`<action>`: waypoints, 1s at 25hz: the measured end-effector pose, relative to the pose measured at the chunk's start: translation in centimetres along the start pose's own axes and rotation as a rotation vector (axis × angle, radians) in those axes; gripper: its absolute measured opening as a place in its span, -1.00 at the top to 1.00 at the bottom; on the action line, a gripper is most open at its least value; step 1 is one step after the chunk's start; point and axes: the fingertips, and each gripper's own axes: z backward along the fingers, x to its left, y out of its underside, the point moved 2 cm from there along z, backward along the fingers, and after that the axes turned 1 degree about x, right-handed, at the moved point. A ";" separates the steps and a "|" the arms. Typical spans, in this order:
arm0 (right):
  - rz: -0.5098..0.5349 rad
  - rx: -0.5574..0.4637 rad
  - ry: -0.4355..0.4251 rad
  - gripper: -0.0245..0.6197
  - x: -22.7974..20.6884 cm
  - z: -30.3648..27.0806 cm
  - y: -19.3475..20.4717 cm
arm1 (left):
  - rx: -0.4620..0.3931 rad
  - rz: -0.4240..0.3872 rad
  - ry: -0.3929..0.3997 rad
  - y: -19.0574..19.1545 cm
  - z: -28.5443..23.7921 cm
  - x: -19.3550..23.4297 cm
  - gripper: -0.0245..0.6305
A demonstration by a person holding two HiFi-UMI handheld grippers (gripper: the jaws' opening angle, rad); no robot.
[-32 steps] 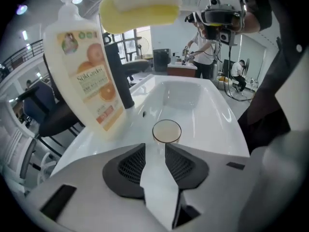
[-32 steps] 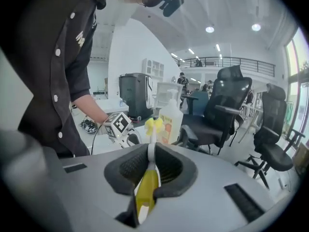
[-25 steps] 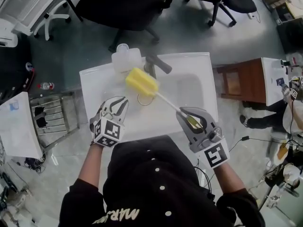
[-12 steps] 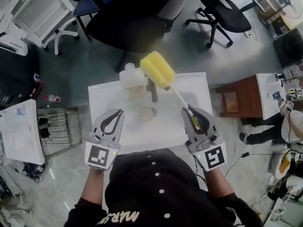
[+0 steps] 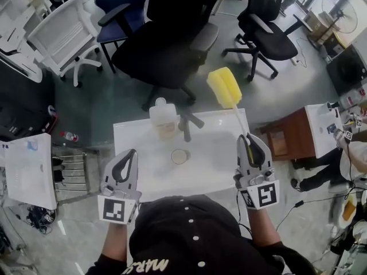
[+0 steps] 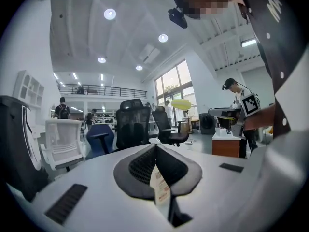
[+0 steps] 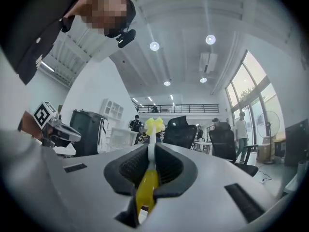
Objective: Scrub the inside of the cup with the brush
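Observation:
A clear cup (image 5: 179, 156) stands upright in the white sink (image 5: 218, 171), alone and untouched. My right gripper (image 5: 250, 136) is shut on the yellow handle of the brush (image 7: 147, 190). The brush's white shaft points away from me, and its yellow sponge head (image 5: 223, 87) is held high, beyond the sink's far right corner. My left gripper (image 5: 133, 152) hovers left of the cup; its jaws have just been closing and now meet with nothing between them. In the left gripper view the gripper (image 6: 155, 145) points level at the room, with the sponge head (image 6: 182, 104) far off.
A white jug (image 5: 163, 119) and a grey faucet (image 5: 187, 122) sit at the sink's far edge. Beyond it are black office chairs (image 5: 172, 33). A wooden cabinet (image 5: 287, 139) stands to the right and a metal rack (image 5: 71, 173) to the left.
The brush head has lifted from beside the cup and swung up and right. Both grippers have risen and moved apart. The left jaws have gone from slightly open to shut.

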 end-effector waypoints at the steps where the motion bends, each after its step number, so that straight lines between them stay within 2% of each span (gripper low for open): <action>1: 0.000 -0.002 0.015 0.77 -0.4 0.3 -0.2 | -0.007 -0.002 -0.014 -0.4 0.4 0.2 0.85; 8: -0.015 -0.015 0.082 0.77 -2.0 1.9 -1.5 | -0.047 -0.083 -0.056 -2.4 2.1 0.9 0.85; 12: -0.008 -0.030 0.090 0.77 -2.3 2.1 -2.0 | -0.051 -0.087 -0.079 -3.0 2.1 0.9 0.85; 16: -0.013 -0.041 0.085 0.77 -2.2 1.8 -2.4 | -0.056 -0.048 -0.115 -3.4 2.0 1.1 0.85; 21: -0.019 -0.037 0.068 0.77 -1.6 1.4 -2.6 | -0.062 -0.080 -0.113 -3.8 1.8 1.1 0.85; 25: -0.029 -0.035 0.059 0.77 -1.2 1.2 -2.4 | -0.064 -0.066 -0.113 -3.8 1.6 0.7 0.85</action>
